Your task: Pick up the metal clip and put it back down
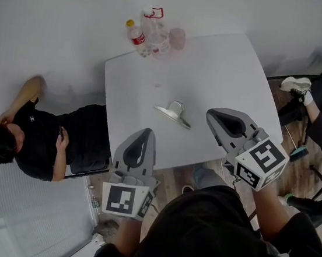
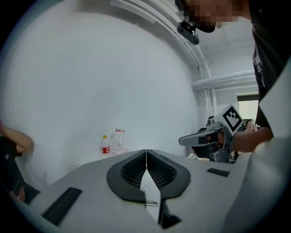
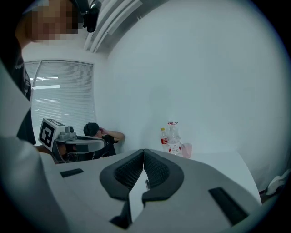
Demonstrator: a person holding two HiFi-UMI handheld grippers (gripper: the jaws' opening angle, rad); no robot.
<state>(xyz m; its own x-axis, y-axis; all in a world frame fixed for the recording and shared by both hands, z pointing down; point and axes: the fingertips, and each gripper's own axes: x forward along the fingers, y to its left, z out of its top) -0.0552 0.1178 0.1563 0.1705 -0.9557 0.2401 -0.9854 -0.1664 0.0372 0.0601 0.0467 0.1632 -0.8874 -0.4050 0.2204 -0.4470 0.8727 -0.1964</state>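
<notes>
So we've got both tongs closed here; the left gripper [image 1: 147, 131] has its jaws pressed tip to tip with nothing pinched between them, and you can see that plainly in the left gripper view [image 2: 146, 153]; same deal for the right gripper [image 1: 210, 113], pads together and empty in its own view [image 3: 144, 151].

The metal clip [image 1: 173, 112] is lying on the white table [image 1: 227, 75], roughly mid-table and a bit toward the near edge; it sits between the two grippers and just beyond their tips, touching neither; left gripper is near-left of it, right gripper off to its right. A thin silvery sliver shows through the gap under the left jaws, and we can't say for sure it's the clip.

Both grippers hang around the near edge of the table, not resting on it as far as we can tell; each one shows up in the other's camera too.

Far-left corner of the table has a small cluster: a bottle with a red label and yellow cap [image 1: 136, 35], a clear bottle [image 1: 154, 30] right beside it, and a pink cup [image 1: 177, 38] on the right of those.

Off the table, a person in a black shirt [image 1: 36, 141] sits on the left against the wall; on the far right we see someone's leg with a white shoe [image 1: 296, 85].
</notes>
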